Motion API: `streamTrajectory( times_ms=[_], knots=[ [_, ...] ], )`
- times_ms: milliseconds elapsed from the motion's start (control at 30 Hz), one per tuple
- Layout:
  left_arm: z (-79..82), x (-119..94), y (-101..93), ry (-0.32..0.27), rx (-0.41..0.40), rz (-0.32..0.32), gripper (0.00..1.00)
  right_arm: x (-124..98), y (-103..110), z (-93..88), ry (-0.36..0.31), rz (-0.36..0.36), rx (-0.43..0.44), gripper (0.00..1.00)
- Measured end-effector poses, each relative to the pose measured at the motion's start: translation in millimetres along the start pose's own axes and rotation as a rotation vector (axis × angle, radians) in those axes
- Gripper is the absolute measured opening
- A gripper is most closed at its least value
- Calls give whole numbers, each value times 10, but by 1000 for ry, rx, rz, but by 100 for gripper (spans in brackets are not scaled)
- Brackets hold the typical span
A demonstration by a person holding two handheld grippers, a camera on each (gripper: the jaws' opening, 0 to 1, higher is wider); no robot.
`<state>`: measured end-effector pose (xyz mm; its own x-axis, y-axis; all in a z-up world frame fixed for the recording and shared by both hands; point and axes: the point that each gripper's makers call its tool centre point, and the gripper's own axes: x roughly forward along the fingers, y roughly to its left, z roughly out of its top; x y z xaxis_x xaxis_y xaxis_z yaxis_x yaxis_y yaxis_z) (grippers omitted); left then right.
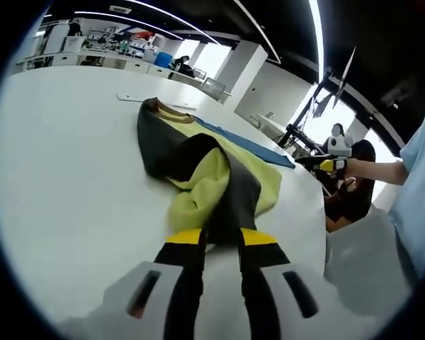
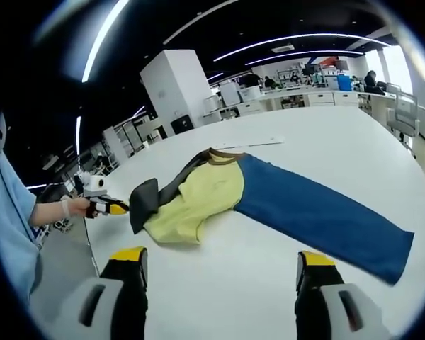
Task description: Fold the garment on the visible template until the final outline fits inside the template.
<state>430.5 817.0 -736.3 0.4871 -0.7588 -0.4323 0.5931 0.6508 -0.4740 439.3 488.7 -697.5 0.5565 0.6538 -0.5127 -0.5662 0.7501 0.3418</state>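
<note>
A: How did the left gripper (image 1: 220, 237) stand?

B: Its jaws were drawn narrow, pinched on a dark fold of the garment (image 1: 205, 166) at the near edge of the white table (image 1: 64, 163). In the right gripper view the same tool (image 2: 112, 207) came in from the left, held by the person's hand (image 2: 71, 207), biting the garment's dark corner.

A: And where did the garment lie?

B: On the tabletop, part folded: yellow-green cloth with dark panels, its brown collar turned toward the far side. The blue template (image 2: 319, 212) stretched out from under it to the right; in the left gripper view only a blue strip (image 1: 248, 145) showed beyond the cloth.

A: The right gripper?

B: The right gripper (image 2: 220, 265) hung above bare table with its jaws spread wide, nothing between them, the garment and template lying well ahead of it. In the left gripper view it (image 1: 326, 164) sat off to the right past the table edge, in the person's outstretched hand (image 1: 350, 168).
</note>
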Motion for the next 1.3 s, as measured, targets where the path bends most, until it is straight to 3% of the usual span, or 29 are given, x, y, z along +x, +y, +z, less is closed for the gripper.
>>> streamTrajectory(
  times_ms=[100, 367, 633, 967, 1300],
  knots=[
    [11, 12, -52, -4, -9, -25, 0, 0, 4, -4, -1, 0, 3, 87],
    [68, -64, -65, -25, -45, -26, 0, 13, 13, 4, 0, 3, -1, 87],
    [249, -353, 0, -87, -71, 16, 0, 44, 50, 1, 7, 11, -5, 87],
    [400, -871, 379, -117, -121, 129, 0, 60, 70, -12, 9, 16, -1, 87],
    [467, -1355, 888, -96, -106, 282, 0, 110, 81, -26, 27, 20, 0, 87]
  ],
)
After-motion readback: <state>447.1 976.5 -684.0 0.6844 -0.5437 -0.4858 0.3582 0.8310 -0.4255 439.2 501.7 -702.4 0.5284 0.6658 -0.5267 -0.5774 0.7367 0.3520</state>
